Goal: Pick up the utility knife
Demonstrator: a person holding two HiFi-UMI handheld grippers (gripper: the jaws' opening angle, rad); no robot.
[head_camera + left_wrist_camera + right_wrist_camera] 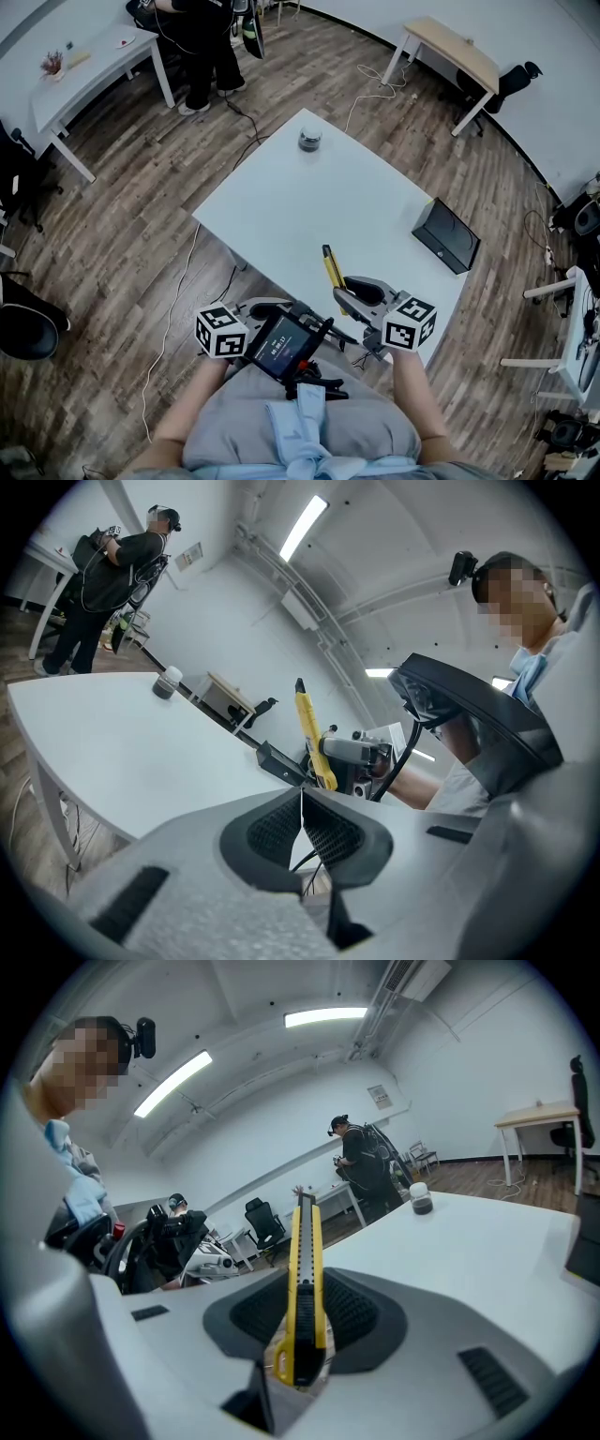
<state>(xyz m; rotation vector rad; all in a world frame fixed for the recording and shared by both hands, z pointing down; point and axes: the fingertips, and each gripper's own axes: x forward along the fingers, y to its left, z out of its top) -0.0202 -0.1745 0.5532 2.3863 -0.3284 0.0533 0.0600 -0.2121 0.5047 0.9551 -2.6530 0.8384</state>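
The utility knife (332, 271) is yellow with a black slider and a grey blade track. My right gripper (351, 298) is shut on it near the table's front edge. In the right gripper view the knife (305, 1274) stands upright between the pads, its tip pointing away over the table. The left gripper (274, 307) hovers just left of it at the table edge, jaws pressed together with nothing between them (302, 810). From the left gripper view the knife (309, 735) shows raised above the right gripper.
The white table (281, 206) carries a small dark jar (309, 141) at its far corner and a black box (446, 236) at its right edge. A device with a lit screen (281, 345) rests at my lap. A person (202, 47) stands beyond, by other desks.
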